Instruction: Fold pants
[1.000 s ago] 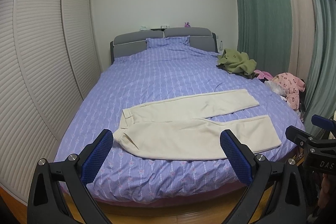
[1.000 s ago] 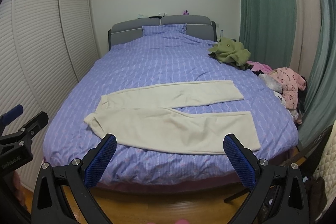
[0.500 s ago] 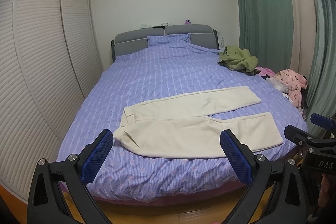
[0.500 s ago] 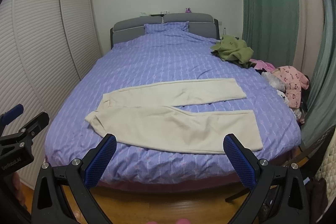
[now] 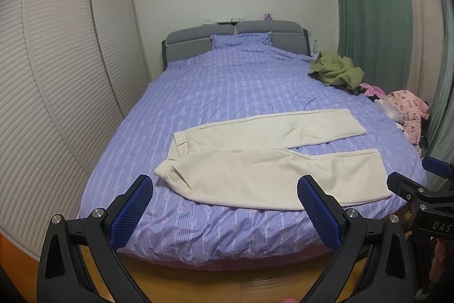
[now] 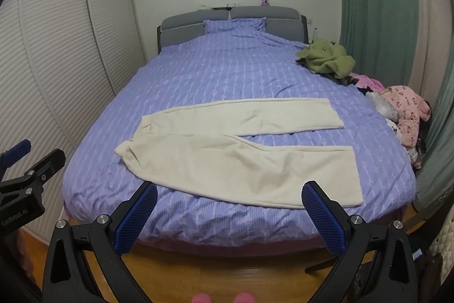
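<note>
Two handheld grippers hover at the foot of a bed (image 5: 198, 93), neither touching anything; the left gripper (image 5: 224, 212) and the right gripper (image 6: 228, 215) each hold their blue-padded fingers (image 5: 132, 213) spread wide and released, with nothing between them. Cream pants (image 5: 272, 161) lie flat across the near part of the purple striped cover, waistband toward the left and both legs running to the right, parted in a narrow V; the layout looks deliberate, since a smoothed, spread garment gives clear edges to pinch, and the near leg sits close to the mattress edge within easy reach. Judging by that, folding has not begun, and the wide stance of the fingers suits an approach to the cloth rather than a carry. An olive garment (image 5: 337, 70) and a pink printed jacket (image 5: 408, 112) are heaped along the right side of the bed, well apart from the pants, apparently set aside to keep the working area free. Slatted wardrobe doors (image 5: 56, 81) close off the left; green curtains (image 5: 369, 13) hang at the right. Legible writing is scant: the letters "DAS" show on the right gripper's body as seen from the left wrist view, the rest cut off; lettering on the left gripper's body in the right wrist view is too blurred to read.
</note>
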A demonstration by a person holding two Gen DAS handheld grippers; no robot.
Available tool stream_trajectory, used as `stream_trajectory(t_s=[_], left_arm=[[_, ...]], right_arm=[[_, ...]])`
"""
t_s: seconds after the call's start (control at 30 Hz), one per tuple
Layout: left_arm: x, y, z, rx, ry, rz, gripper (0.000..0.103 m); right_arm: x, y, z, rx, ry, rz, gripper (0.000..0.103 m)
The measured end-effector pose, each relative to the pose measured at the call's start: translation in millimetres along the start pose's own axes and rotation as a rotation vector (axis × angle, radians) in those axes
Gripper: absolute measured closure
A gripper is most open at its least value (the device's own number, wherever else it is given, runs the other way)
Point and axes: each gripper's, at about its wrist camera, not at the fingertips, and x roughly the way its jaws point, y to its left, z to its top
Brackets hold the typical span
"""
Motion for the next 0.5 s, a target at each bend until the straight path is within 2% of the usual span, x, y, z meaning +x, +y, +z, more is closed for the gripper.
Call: stream_trajectory(t_s=[0.2, 0.3, 0.5], left_arm=[[13.5, -0.4, 0.7, -0.022, 0.015, 0.068, 0.0], [23.2, 4.7, 0.7, -0.036, 0.035, 0.072, 0.0], [60.0, 42.2, -0.2, -0.068, 0.102, 0.091, 0.0]], right_arm=[[22.3, -5.4, 3.7, -0.034, 0.019, 0.06, 0.0], [33.8, 0.3, 7.1, -0.05, 0.021, 0.079, 0.0], [74.5, 20.9, 12.2, -0.009, 0.081, 0.109, 0.0]])
